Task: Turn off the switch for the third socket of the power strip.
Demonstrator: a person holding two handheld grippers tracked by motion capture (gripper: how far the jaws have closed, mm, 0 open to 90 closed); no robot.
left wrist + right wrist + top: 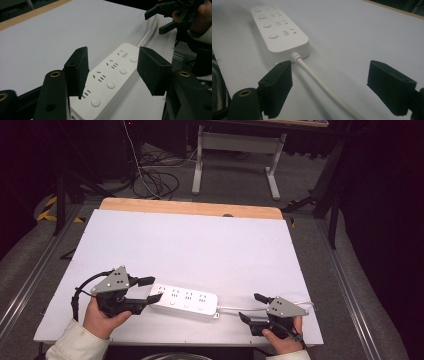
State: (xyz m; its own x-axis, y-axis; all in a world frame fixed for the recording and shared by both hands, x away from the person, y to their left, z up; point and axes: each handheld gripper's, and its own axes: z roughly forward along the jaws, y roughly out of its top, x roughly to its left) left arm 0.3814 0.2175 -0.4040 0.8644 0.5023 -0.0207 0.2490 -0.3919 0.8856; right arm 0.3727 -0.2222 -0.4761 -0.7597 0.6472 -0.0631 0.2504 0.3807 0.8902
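The left gripper (151,289) reaches in level, fingers (77,70) spread astride the near end of a smooth white power strip (185,300) lying flat on the matte white tabletop (200,245). The right gripper (253,307) sits low, fingers released, straddling the strip's round white cord (322,85).

A white power strip (185,301) is seen on a white table sheet (200,240), its round buttons white and its socket slots dark grey. A white cord (322,85) is attached to the strip's end. Beyond the strip, a light wooden table edge (190,208) is shown. To the strip's left, a black left gripper (150,290) with a grey plate is held by a hand in a cream sleeve (75,345). To the strip's right, a black right gripper (252,307) is seen. Past the table, yellow-and-black striped tape (46,209) is visible on the grey floor.
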